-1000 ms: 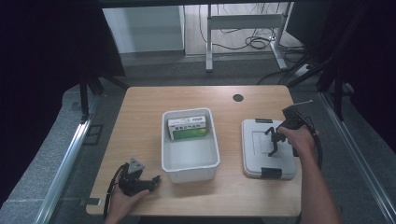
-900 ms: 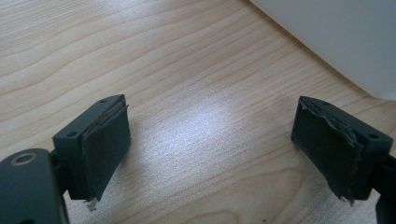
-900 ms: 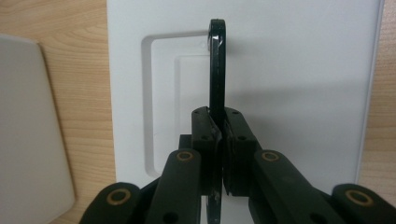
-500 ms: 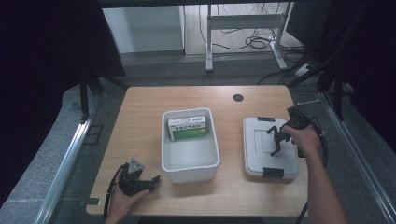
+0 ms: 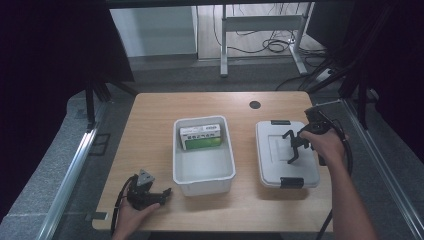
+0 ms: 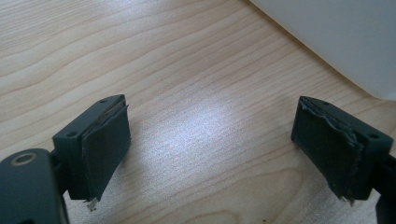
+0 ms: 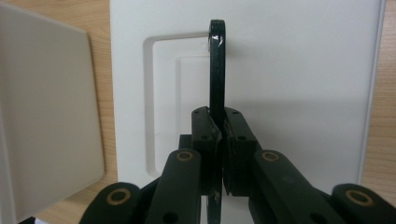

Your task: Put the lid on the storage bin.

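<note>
While the right gripper (image 7: 219, 140) has its jaws pinched on the thin black handle (image 7: 216, 70) standing up from the lid (image 5: 287, 152), I'd say the step in hand is pulling that lid off its box. The lid sits just right of the open bin (image 5: 204, 155), clasps (image 5: 290, 182) at both ends, and they look shut, so the next move probably calls for a straight, gentle lift, or popping those clasps first if the whole box comes up too. The left gripper (image 5: 159, 195) rests on the table (image 5: 150, 120) by the bin's near left corner, jaws spread wide over bare wood. Lid is smooth white plastic, flat, with a stepped rectangular recess. The bin is pale plastic with rounded corners, holding a green and white carton (image 5: 201, 137) at its far end. Jaw pads (image 6: 105, 144) look rubbery and frayed at the edges.
</note>
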Demonstrator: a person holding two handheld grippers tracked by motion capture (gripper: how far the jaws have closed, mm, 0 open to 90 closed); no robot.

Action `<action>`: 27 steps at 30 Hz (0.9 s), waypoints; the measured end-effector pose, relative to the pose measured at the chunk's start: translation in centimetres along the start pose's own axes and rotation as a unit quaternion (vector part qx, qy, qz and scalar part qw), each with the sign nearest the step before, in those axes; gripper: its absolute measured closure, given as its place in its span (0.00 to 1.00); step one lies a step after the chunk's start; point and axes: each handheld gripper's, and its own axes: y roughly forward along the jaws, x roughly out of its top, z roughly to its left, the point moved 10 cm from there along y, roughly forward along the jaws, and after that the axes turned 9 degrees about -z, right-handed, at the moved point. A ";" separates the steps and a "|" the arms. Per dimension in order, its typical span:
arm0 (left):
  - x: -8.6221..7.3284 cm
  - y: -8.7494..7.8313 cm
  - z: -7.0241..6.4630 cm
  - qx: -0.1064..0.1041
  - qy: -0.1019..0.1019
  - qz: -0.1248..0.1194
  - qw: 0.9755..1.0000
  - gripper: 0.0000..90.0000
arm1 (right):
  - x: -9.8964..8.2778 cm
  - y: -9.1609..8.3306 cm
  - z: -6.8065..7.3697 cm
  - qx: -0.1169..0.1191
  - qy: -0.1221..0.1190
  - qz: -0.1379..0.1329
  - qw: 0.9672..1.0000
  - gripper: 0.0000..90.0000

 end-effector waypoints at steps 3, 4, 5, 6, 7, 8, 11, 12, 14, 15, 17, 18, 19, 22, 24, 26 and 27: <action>0.0 0.0 0.0 0.000 0.000 0.000 1.000 0.13 | 0.1 -0.5 0.6 0.006 -0.004 -0.004 1.000 0.95; 0.0 0.0 0.0 0.000 0.000 0.000 1.000 0.13 | 0.1 -0.6 0.7 0.010 -0.006 -0.005 1.000 0.95; 0.0 0.0 0.0 0.000 0.000 0.000 1.000 0.13 | 0.1 -0.7 0.8 0.014 -0.005 -0.005 1.000 0.95; 0.0 0.0 0.0 0.000 0.000 0.000 1.000 0.13 | 0.1 -0.9 1.0 0.024 -0.001 -0.007 1.000 0.95; 0.0 0.0 0.0 0.000 0.000 0.000 1.000 0.13 | 0.1 -1.0 1.2 0.030 0.002 -0.008 1.000 0.95; 0.0 0.0 0.0 0.000 0.000 0.000 1.000 0.13 | 0.2 -1.1 1.3 0.034 0.004 -0.009 0.999 0.95; 0.0 0.0 0.0 0.000 0.000 0.000 1.000 0.13 | 0.2 -1.5 1.5 0.035 0.000 -0.012 0.999 0.95; 0.0 0.0 0.0 0.000 0.000 0.000 1.000 0.13 | 0.2 -1.7 1.6 0.034 0.000 -0.012 0.999 0.95; 0.0 0.0 0.0 0.000 0.000 0.000 1.000 0.13 | 0.3 -1.9 1.8 0.040 0.000 -0.016 0.999 0.95; 0.0 0.0 0.0 0.000 0.000 0.000 1.000 0.13 | 0.3 -2.2 2.0 0.044 -0.001 -0.016 0.999 0.95; 0.0 0.0 0.0 0.000 0.000 0.000 1.000 0.13 | 0.3 -2.5 2.2 0.044 -0.003 -0.018 0.999 0.95; 0.0 0.0 0.0 0.001 -0.001 -0.001 1.000 0.13 | 0.3 -2.7 2.3 0.044 -0.005 -0.020 0.999 0.95; 0.0 0.0 0.0 0.001 -0.001 -0.001 1.000 0.13 | 0.3 -2.8 2.4 0.043 -0.005 -0.020 0.999 0.95; 0.0 0.0 0.0 0.001 -0.001 -0.001 1.000 0.13 | 0.2 -3.3 2.7 0.045 -0.009 -0.023 0.999 0.95; 0.0 0.0 0.0 0.001 -0.001 -0.001 1.000 0.13 | 0.3 -3.5 2.8 0.046 -0.013 -0.026 0.998 0.95; 0.0 0.0 0.0 0.001 0.001 -0.001 1.000 0.13 | 0.3 -3.7 2.9 0.046 -0.017 -0.028 0.998 0.94; 0.0 0.0 0.0 0.001 0.001 -0.001 1.000 0.13 | 0.3 -3.8 3.1 0.048 -0.016 -0.028 0.998 0.94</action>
